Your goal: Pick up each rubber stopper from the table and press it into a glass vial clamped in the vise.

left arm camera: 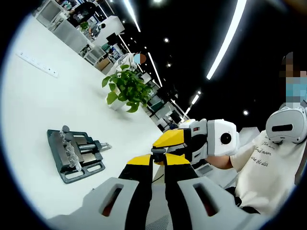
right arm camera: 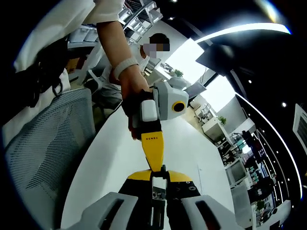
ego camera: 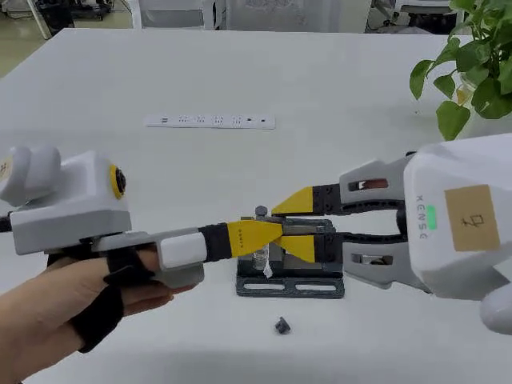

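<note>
White workbench (ego camera: pixel 240 72), vise (ego camera: pixel 290 286) clamping a glass vial (ego camera: pixel 260 261), rubber stopper (ego camera: pixel 282 325) loose just before it, left gripper (ego camera: pixel 278 235) jaws drawn into one wedge (contents not discernible), right gripper (ego camera: pixel 277 225) jaws parted, left gripper view, vise off beside the tips, right gripper view, own jaws straddling the left tip

The head view looks steeply down from close above the worktop (ego camera: pixel 320 96), with the vise (ego camera: pixel 290 280) low in the middle. The rolled left gripper view faces the right gripper (left arm camera: pixel 160 149) across the worktop. The right gripper view faces back at the left gripper (right arm camera: pixel 156 163). The head and left gripper views share the vise.
</note>
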### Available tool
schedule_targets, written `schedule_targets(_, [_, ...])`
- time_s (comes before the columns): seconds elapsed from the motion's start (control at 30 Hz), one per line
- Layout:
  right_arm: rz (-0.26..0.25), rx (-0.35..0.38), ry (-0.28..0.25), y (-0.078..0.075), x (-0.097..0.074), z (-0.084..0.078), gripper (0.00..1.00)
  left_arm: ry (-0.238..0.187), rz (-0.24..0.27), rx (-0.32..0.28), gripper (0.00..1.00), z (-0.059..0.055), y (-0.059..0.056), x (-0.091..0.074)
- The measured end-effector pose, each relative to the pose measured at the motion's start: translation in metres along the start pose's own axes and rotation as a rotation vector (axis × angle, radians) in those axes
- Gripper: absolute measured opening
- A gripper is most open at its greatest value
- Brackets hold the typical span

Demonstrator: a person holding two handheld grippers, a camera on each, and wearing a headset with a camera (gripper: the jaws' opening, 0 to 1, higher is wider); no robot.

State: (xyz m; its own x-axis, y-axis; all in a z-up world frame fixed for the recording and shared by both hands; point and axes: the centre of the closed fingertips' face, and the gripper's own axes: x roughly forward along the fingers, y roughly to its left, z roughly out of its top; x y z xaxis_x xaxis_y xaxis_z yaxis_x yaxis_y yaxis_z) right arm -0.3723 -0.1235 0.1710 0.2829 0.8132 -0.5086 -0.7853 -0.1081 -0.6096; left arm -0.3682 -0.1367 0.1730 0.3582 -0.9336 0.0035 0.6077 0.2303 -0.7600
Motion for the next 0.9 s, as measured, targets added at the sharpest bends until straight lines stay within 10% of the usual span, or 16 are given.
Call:
schedule_targets(0.27, [0.026,0.064,-0.003,0.001,-0.002,-0.005,0.19,0.014,0.045,0.061,0.04,-0.003,0.007,-0.004])
schedule_targets(0.6, [0.267,0.272,-0.034,0.025,-0.010,-0.001,0.22,0.157,0.151,0.367,0.04,-0.018,0.016,-0.009])
schedule_targets(0.9, [0.365,0.271,0.008,0.030,-0.008,-0.004,0.20,0.302,0.183,0.656,0.04,-0.034,0.017,-0.005])
